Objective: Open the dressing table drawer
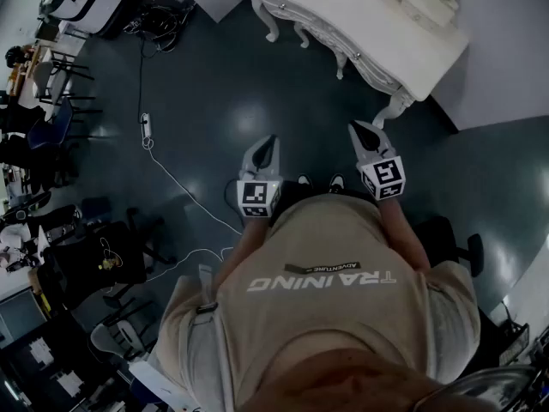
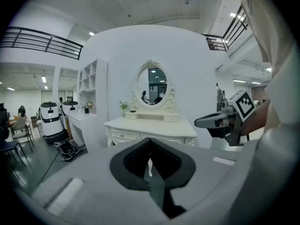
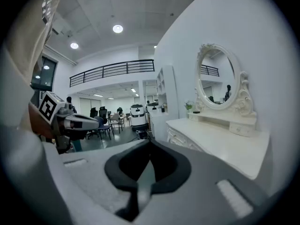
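Left gripper (image 2: 150, 140) and right gripper (image 3: 149, 144) pressed together, empty, well apart from the white dressing table (image 2: 150, 124) ahead. Drawer (image 2: 117, 137) shut under its top. Probably light, stiff, smooth-sliding; best pinched at its small knob (image 2: 123, 135).

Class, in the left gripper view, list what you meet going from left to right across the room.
white wheeled machine → open shelf unit → dressing table → right gripper
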`<state>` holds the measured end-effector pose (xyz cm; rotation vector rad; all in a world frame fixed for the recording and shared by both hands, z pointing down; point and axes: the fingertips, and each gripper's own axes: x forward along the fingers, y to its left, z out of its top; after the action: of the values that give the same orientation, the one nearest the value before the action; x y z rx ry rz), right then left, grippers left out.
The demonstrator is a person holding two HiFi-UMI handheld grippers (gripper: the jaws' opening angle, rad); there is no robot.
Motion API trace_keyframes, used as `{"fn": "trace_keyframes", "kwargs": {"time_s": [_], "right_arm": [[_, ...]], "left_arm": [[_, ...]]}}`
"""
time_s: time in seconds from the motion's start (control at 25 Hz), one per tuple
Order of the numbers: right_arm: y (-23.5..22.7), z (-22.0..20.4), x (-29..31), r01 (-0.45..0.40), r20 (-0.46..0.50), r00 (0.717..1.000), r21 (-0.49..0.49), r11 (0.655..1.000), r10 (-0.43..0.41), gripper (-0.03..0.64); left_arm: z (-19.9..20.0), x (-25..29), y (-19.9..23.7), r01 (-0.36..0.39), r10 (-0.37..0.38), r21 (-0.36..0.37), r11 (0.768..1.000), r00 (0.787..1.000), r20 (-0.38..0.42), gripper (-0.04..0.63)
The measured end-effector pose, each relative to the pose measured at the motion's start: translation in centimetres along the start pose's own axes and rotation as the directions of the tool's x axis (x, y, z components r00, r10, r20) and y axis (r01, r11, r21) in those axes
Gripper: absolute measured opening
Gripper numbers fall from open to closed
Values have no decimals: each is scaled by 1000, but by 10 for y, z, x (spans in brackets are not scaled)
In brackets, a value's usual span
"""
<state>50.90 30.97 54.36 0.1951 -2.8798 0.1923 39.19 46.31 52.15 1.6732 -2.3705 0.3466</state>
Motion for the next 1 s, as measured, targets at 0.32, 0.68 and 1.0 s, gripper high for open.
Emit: {"fn": "trace_keyframes", "kwargs": {"time_s": [0.32, 0.68, 1.0], "right_arm": [[-24, 5, 13, -66, 8, 998, -23, 998, 66, 3], [-17, 7, 47, -85, -38, 996, -40, 996, 83, 3], [-6, 23, 123, -75, -77, 995, -53, 996, 71, 3]], "left_arm": [[17, 37, -1, -42, 42, -9, 999, 999, 14, 8], [19, 49, 30, -32, 32, -19, 999, 999, 7, 8], [24, 86, 108, -3, 4, -16, 1000, 999, 47, 8]]}}
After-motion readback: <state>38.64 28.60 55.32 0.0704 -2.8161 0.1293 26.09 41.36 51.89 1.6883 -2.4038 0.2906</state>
